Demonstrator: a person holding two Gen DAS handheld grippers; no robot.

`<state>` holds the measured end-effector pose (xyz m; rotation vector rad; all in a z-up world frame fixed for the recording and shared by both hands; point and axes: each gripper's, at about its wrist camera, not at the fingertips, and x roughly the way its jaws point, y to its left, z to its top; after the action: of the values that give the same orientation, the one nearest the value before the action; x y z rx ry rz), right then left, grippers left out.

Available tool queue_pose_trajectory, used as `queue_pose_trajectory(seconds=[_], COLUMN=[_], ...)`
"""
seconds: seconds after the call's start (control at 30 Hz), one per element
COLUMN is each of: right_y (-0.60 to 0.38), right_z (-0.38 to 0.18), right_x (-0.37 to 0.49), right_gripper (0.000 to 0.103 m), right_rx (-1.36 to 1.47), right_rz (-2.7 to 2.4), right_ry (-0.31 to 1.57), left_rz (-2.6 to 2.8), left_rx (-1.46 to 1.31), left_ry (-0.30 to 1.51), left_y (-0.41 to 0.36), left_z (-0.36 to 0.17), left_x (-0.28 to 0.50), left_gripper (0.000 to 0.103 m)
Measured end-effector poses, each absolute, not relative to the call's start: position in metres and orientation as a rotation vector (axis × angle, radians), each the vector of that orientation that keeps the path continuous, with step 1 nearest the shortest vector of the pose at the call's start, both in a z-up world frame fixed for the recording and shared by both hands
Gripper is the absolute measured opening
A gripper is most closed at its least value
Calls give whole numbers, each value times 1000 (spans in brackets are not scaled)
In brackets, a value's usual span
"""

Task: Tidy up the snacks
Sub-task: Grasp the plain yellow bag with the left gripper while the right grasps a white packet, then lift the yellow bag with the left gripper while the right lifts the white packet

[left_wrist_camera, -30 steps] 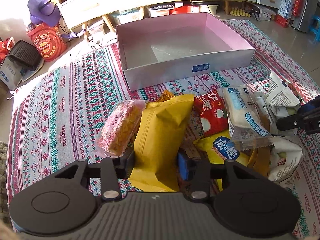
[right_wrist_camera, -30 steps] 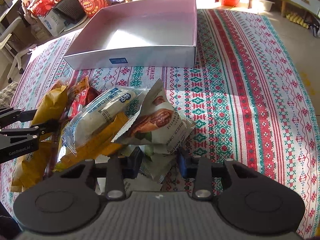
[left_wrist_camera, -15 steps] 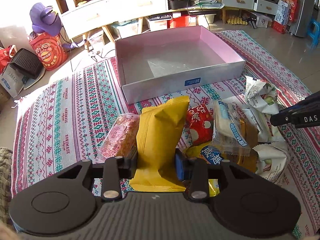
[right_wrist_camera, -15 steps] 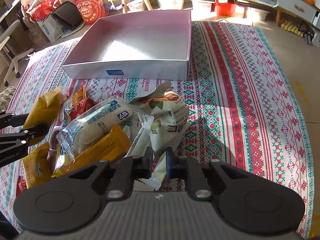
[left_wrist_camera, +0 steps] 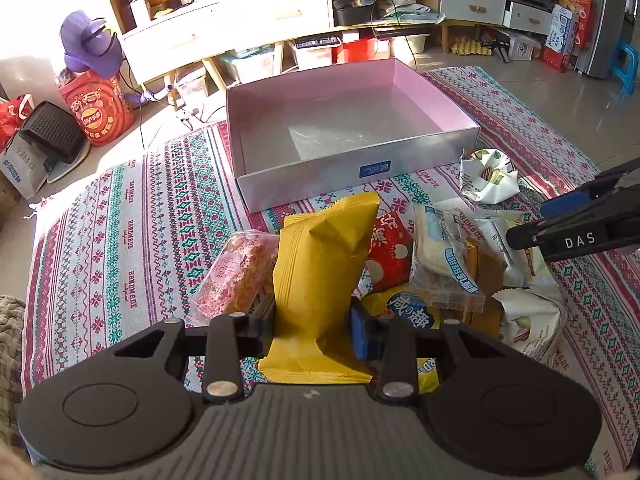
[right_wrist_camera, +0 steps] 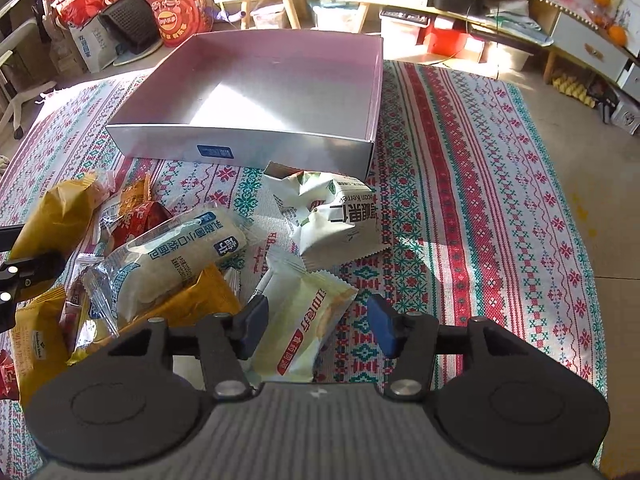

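Observation:
My left gripper [left_wrist_camera: 312,326] is shut on a yellow snack packet [left_wrist_camera: 320,272] and holds it upright above the snack pile. The pink-lined silver box [left_wrist_camera: 312,180] lies empty beyond it. My right gripper [right_wrist_camera: 316,326] is open, with a pale green-white packet [right_wrist_camera: 304,332] lying on the cloth between its fingers. A crumpled white nut packet [right_wrist_camera: 336,216] lies loose just in front of the box [right_wrist_camera: 240,136]. A clear bread packet [right_wrist_camera: 176,256], a red packet [left_wrist_camera: 390,252] and a pink rice-cake packet [left_wrist_camera: 234,272] lie in the pile.
The patterned cloth [left_wrist_camera: 120,232] covers the floor area. Shelves, storage bins and a red bag [left_wrist_camera: 96,108] stand behind the box. A white nut packet [left_wrist_camera: 486,176] sits near the box's right corner. The right gripper's arm [left_wrist_camera: 580,228] shows at the right edge.
My right gripper let go of the white nut packet, which now lies by the box, and opened wide. My left gripper lifted the yellow packet higher and pulled back.

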<state>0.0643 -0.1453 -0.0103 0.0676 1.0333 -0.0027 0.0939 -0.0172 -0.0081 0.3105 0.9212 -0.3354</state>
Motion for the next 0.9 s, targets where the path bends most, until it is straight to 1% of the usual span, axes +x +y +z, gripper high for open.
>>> queue_pose_trajectory(seconds=[0.23, 0.33, 0.43, 0.47, 0.5, 0.57, 0.63, 0.77, 0.9], right_y=[-148, -150, -151, -151, -150, -148, -149, -161, -170], right_z=[-16, -18, -19, -18, -18, -17, -16, -6, 4], right_x=[76, 80, 83, 83, 83, 83, 82, 80, 78], right_gripper=[51, 50, 42, 35, 31, 13, 4, 2, 1], right_rx=[67, 75, 89, 90, 87, 81, 95, 167, 205], right_rz=[-28, -37, -32, -29, -25, -21, -19, -2, -1], right_ry=[1033, 1033, 1031, 1029, 1028, 1027, 1029, 1013, 989], left_rz=[-340, -345, -345, -346, -346, -344, -342, -337, -338], left_rx=[309, 312, 315, 315, 316, 317, 315, 300, 288], left_ry=[924, 928, 929, 930, 930, 929, 927, 915, 906], left_y=[-21, -22, -23, -23, -23, -24, -23, -21, -19], left_z=[-9, -11, -11, -12, -12, -12, -12, -7, -3], left_x=[95, 96, 97, 97, 96, 96, 96, 96, 96], left_gripper=[43, 43, 43, 43, 43, 43, 43, 43, 43])
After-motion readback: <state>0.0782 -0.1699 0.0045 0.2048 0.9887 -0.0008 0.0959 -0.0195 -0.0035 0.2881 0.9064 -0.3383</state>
